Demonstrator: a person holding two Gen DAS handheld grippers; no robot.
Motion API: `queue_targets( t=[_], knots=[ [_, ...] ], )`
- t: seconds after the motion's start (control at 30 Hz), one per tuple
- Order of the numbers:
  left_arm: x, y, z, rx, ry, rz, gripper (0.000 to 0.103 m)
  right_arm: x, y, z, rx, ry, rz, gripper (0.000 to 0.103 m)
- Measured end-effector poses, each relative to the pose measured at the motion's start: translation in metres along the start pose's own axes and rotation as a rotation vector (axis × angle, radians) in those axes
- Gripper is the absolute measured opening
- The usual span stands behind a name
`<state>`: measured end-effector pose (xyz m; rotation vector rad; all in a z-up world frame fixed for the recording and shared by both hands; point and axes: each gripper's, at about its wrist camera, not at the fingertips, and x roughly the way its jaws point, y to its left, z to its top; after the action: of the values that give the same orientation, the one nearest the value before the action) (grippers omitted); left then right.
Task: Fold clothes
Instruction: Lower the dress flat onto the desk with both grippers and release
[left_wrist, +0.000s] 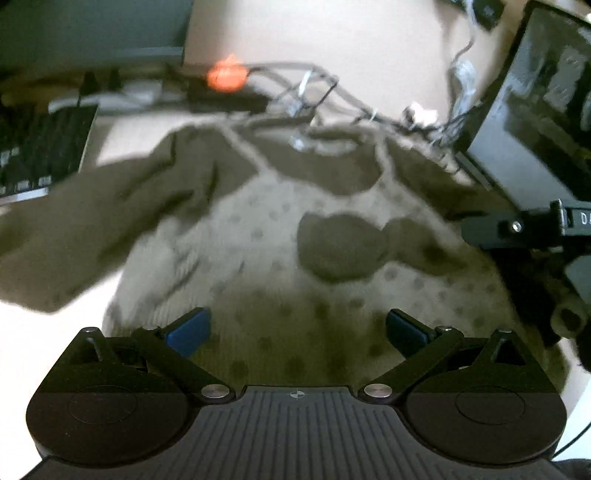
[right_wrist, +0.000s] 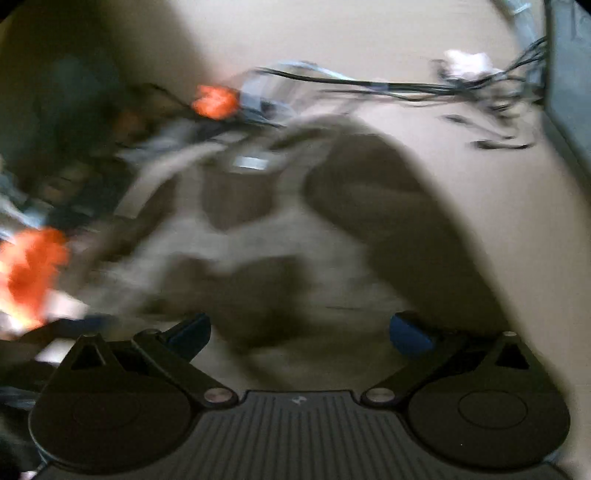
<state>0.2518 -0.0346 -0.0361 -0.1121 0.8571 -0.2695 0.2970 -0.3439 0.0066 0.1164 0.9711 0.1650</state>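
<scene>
Sweater (left_wrist: 280, 236) first: a child's knit, cream with dots on the front panel and a dark olive bow (left_wrist: 354, 247), with olive sleeves, lying face up and spread across the pale bench (left_wrist: 369, 48). It is laid flat with the collar away from the person and the hem toward them, which I take to be the starting layout for a fold, since nothing is doubled over yet. One sleeve (left_wrist: 74, 225) trails out to the side over the bench, so it looks like the first part that needs bringing in.

Left claw (left_wrist: 297, 326) hangs over the hem with its blue pads (left_wrist: 190, 328) set wide, and no cloth between them. Right claw (right_wrist: 301, 328) is likewise wide and holds nothing, poised over the other olive sleeve (right_wrist: 399, 229).

Each view adds something. From the left wrist you get the whole garment, a keyboard (left_wrist: 40, 147) beyond the trailing sleeve, a dark monitor (left_wrist: 535, 110), a tangle of cables (left_wrist: 314, 92) behind the collar, and the other tool's black body at the edge. From the right wrist the picture is badly smeared, but it shows the far sleeve's long curve and a blurred orange shape (right_wrist: 29, 273), possibly a second cloth or toy, which the left view does not catch.
</scene>
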Motion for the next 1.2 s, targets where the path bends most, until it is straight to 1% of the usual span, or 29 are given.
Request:
queue_targets(
  t=[0.03, 0.07, 0.1, 0.13, 0.17, 0.2, 0.23, 0.3, 0.33, 0.4, 0.43, 0.5, 0.53, 0.6, 0.63, 0.67, 0.7, 0.77, 0.9, 0.93, 1.03, 1.07, 1.2],
  knots=[
    [-0.001, 0.001, -0.002, 0.010, 0.000, 0.011, 0.103, -0.003, -0.002, 0.008, -0.068, -0.069, -0.171, 0.103],
    [-0.002, 0.002, -0.002, 0.021, 0.002, 0.020, 0.103, -0.008, -0.002, 0.016, -0.138, -0.149, -0.325, 0.103],
    [-0.003, 0.003, -0.003, 0.028, 0.003, 0.033, 0.103, -0.016, 0.004, 0.022, -0.215, -0.255, -0.442, 0.103],
    [-0.003, 0.006, -0.004, 0.032, 0.005, 0.052, 0.103, -0.025, 0.008, 0.027, -0.269, -0.340, -0.518, 0.103],
    [-0.004, 0.009, -0.004, 0.035, 0.007, 0.067, 0.103, -0.032, 0.010, 0.031, -0.277, -0.381, -0.514, 0.103],
    [-0.005, 0.012, -0.005, 0.035, 0.010, 0.079, 0.103, -0.037, 0.011, 0.035, -0.278, -0.398, -0.492, 0.103],
    [-0.007, 0.016, -0.005, 0.031, 0.011, 0.085, 0.103, -0.036, 0.009, 0.038, -0.264, -0.364, -0.439, 0.103],
    [-0.010, 0.021, -0.005, 0.013, 0.014, 0.091, 0.103, -0.029, 0.002, 0.032, -0.231, -0.294, -0.349, 0.103],
    [-0.011, 0.023, -0.005, 0.007, 0.016, 0.095, 0.103, -0.027, 0.001, 0.027, -0.211, -0.270, -0.303, 0.103],
    [-0.012, 0.021, -0.006, 0.000, 0.024, 0.102, 0.103, -0.024, 0.006, 0.009, -0.169, -0.254, -0.202, 0.103],
    [-0.013, 0.020, -0.007, -0.003, 0.029, 0.107, 0.103, -0.022, 0.009, 0.001, -0.143, -0.243, -0.143, 0.103],
    [-0.014, 0.015, -0.009, -0.004, 0.039, 0.120, 0.103, -0.015, 0.014, -0.014, -0.077, -0.187, 0.034, 0.103],
    [-0.014, 0.011, -0.011, 0.005, 0.041, 0.128, 0.103, -0.008, 0.020, -0.023, -0.063, -0.163, 0.076, 0.103],
    [-0.014, 0.004, -0.015, 0.060, 0.047, 0.143, 0.103, 0.001, 0.030, -0.037, -0.058, -0.121, 0.081, 0.103],
    [-0.016, 0.004, -0.015, 0.060, 0.047, 0.141, 0.103, 0.005, 0.034, -0.043, -0.059, -0.106, 0.078, 0.103],
    [-0.021, 0.007, -0.013, 0.036, 0.047, 0.132, 0.103, 0.006, 0.035, -0.048, -0.066, -0.103, 0.068, 0.103],
    [-0.029, 0.014, -0.010, 0.002, 0.029, 0.144, 0.103, 0.006, 0.035, -0.052, -0.071, -0.107, 0.060, 0.103],
    [-0.051, 0.038, -0.001, -0.085, -0.045, 0.214, 0.103, 0.003, 0.037, -0.059, -0.079, -0.116, 0.054, 0.103],
    [-0.093, 0.086, 0.015, -0.261, -0.194, 0.353, 0.103, 0.008, 0.039, -0.059, -0.061, -0.133, 0.043, 0.103],
    [-0.099, 0.099, 0.019, -0.312, -0.208, 0.386, 0.103, 0.008, 0.040, -0.060, -0.057, -0.136, 0.040, 0.103],
    [-0.092, 0.130, 0.021, -0.444, -0.178, 0.439, 0.102, 0.008, 0.042, -0.065, -0.052, -0.148, 0.030, 0.103],
    [-0.087, 0.136, 0.022, -0.466, -0.167, 0.455, 0.102, 0.009, 0.043, -0.066, -0.054, -0.152, 0.025, 0.103],
    [-0.057, 0.132, 0.029, -0.395, -0.127, 0.528, 0.102, 0.010, 0.046, -0.069, -0.070, -0.163, 0.006, 0.103]
  ],
)
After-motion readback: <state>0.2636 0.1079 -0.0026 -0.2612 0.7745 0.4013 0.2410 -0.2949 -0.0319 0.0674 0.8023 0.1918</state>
